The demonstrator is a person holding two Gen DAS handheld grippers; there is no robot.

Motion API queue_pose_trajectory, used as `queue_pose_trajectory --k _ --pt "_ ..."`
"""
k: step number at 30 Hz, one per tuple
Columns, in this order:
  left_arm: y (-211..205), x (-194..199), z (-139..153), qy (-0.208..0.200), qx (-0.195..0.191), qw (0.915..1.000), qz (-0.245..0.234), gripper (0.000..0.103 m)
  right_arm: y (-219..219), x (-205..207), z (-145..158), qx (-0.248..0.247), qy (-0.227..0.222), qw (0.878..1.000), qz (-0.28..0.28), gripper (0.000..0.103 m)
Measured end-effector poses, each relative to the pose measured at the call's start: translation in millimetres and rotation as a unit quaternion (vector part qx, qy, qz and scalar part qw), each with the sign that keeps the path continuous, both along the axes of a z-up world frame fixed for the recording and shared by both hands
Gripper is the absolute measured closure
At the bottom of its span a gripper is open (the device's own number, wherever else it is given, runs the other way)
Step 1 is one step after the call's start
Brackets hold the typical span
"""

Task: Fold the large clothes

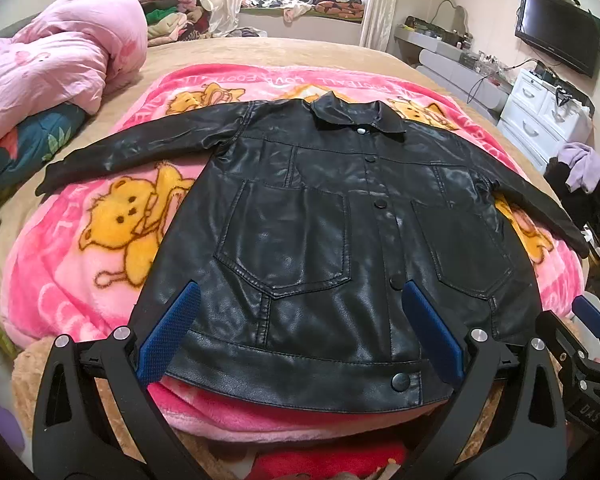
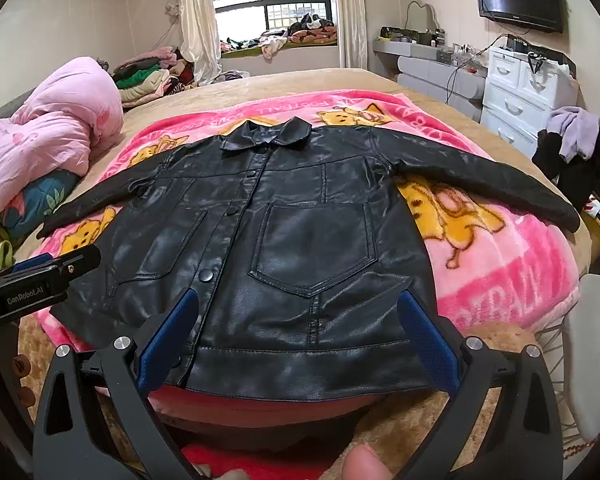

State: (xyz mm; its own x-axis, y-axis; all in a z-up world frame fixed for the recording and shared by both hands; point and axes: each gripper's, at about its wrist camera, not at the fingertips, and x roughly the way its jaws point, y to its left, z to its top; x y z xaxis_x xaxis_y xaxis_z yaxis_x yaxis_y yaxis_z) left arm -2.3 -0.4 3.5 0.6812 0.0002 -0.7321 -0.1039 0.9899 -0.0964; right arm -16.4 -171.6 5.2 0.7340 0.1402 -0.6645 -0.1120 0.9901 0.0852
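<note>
Jacket [image 1: 312, 216] lies flat, sleeves spread, on the pink blanket [image 1: 80, 280]; your left gripper [image 1: 300, 332] and right gripper [image 2: 298, 332] hover with jaws wide, empty.

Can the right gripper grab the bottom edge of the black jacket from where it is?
Probably yes. The right gripper is open, aimed down over the jacket, and its hem lies flat between the blue pads with nothing on top.

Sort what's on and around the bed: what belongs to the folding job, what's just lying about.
Job: jacket, left gripper, right gripper, both open.
Lying about: pink blanket under the jacket, pink quilt, TV, drawers, clothes pile.
</note>
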Motion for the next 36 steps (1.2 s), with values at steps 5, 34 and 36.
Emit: queue_pose_trajectory --k 5,34,36 --pt "0 0 0 0.0 0.0 1.0 0.0 0.009 0 0 0 0.0 0.002 1.0 0.0 0.004" --pt "-12 2 6 0.001 0.001 1.0 -0.005 0.009 1 1 -2 -0.001 0.0 1.0 0.005 0.004" --pt "-12 3 5 0.001 0.001 1.0 -0.005 0.009 1 1 -2 -0.001 0.0 1.0 0.005 0.004"
